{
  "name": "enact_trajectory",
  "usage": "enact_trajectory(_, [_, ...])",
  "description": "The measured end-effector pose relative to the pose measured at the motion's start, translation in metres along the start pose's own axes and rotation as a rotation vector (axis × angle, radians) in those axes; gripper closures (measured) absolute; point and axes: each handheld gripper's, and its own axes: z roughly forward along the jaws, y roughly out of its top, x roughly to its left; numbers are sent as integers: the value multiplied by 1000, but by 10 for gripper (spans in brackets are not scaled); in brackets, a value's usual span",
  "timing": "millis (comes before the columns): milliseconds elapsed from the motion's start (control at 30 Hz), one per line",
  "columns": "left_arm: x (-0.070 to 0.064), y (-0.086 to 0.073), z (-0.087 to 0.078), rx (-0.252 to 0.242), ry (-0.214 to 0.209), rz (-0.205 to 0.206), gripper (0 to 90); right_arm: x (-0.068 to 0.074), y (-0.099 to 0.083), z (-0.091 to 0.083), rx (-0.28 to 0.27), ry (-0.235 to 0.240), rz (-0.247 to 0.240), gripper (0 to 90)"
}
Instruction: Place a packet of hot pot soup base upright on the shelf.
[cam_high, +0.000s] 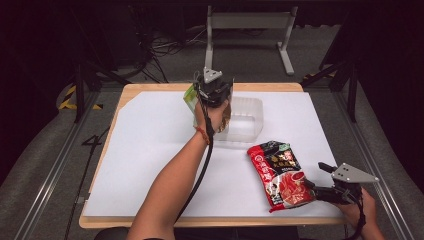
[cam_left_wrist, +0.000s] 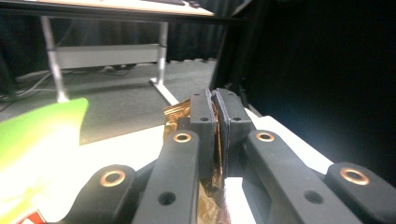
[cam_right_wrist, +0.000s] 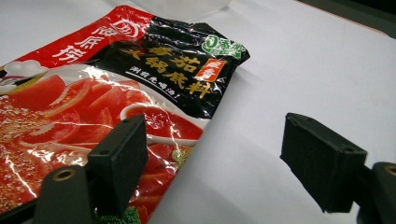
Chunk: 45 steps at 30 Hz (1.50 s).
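Note:
My left gripper (cam_high: 216, 90) (cam_left_wrist: 215, 100) is raised over the near left corner of a clear plastic container (cam_high: 250, 117), its jaws shut on the edge of a gold foil packet (cam_left_wrist: 175, 112) (cam_high: 226, 120). A green and white packet (cam_high: 189, 97) (cam_left_wrist: 42, 140) shows just left of it; I cannot tell whether it is part of the same packet. A red and black hot pot soup packet (cam_high: 280, 172) (cam_right_wrist: 116, 84) lies flat on the white sheet. My right gripper (cam_high: 319, 179) (cam_right_wrist: 215, 149) is open at the packet's near right corner, with one jaw over the packet's edge and the other over bare sheet.
The white sheet (cam_high: 150, 150) covers a wooden table whose rim shows all round. A grey metal stand (cam_high: 250, 20) and cables are on the floor behind the table. The left forearm reaches across the table's middle.

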Motion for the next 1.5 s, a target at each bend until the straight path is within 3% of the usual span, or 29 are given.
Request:
enact_trajectory(200, [3, -10, -16, -38, -40, 8, 855, 1, 1, 1, 3, -2, -6, 231])
enact_trajectory(300, [5, -12, -19, -45, -55, 32, 852, 2, 2, 2, 4, 0, -8, 231])
enact_trajectory(433, [11, -13, -12, -6, -55, 45, 797, 2, 2, 3, 8, 1, -9, 230])
enact_trajectory(633, [12, -17, -12, 0, -73, 62, 742, 2, 1, 2, 5, 0, -10, 226])
enact_trajectory(733, [9, -18, -20, 4, -77, 114, 711, 0, 0, 1, 5, 0, -5, 226])
enact_trajectory(800, [8, -18, -25, 4, -84, 120, 664, 1, 0, 1, 5, 0, -7, 226])
enact_trajectory(933, [9, -17, -31, 9, -76, 159, 657, 3, 2, 3, 8, 5, -15, 225])
enact_trajectory(1000, [12, -17, -32, 10, -69, 156, 689, 4, 2, 4, 14, 7, -20, 225])
enact_trajectory(1033, [13, -17, -32, 4, -72, 163, 776, 4, 2, 4, 16, 7, -23, 225])
enact_trajectory(1100, [16, -16, -31, 27, -51, 188, 835, 4, 2, 4, 17, 9, -24, 225])
enact_trajectory(1167, [19, -15, -28, 41, -47, 176, 872, 3, 1, 4, 16, 10, -17, 226])
enact_trajectory(1333, [18, -9, -18, 40, -16, 161, 894, 3, 2, 4, 14, 8, -17, 228])
enact_trajectory(1433, [17, -4, -13, 6, -10, 129, 897, 3, 2, 4, 12, 10, -15, 229])
enact_trajectory(1500, [17, 0, -9, -13, 23, 131, 896, 2, 1, 4, 16, 8, -12, 228])
